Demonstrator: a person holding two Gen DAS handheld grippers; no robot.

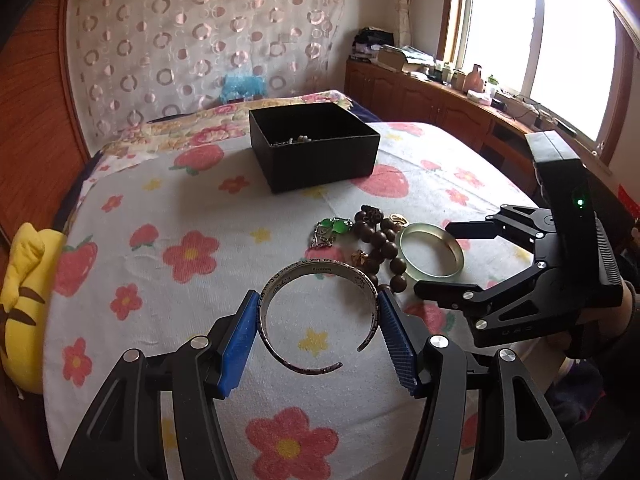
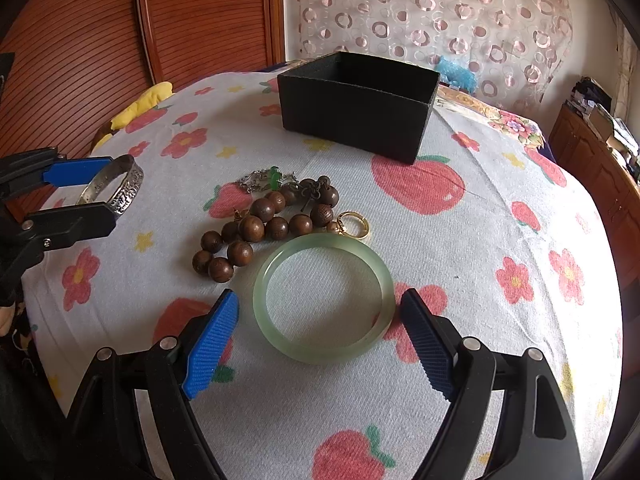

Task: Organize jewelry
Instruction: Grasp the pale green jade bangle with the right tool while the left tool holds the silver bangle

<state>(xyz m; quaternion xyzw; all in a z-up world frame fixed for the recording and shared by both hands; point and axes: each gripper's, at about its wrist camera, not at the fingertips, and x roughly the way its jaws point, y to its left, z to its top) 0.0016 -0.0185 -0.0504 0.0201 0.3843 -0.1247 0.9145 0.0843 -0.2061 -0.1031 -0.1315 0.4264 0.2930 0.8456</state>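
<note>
Engraved script inside silver cuff bracelet [image 1: 318, 312], too small to read

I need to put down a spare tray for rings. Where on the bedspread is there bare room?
Bare: the stretch between the black box and yellow plush, and right of the jade bangle. Crowded: around the wooden beads, gold ring and green pendant chain.

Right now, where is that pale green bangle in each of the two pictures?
Left wrist view: right of centre, the green bangle lies beside the wooden beads.
Right wrist view: low centre, the bangle lies between open fingers.
Shared landmark: the black box.
</note>
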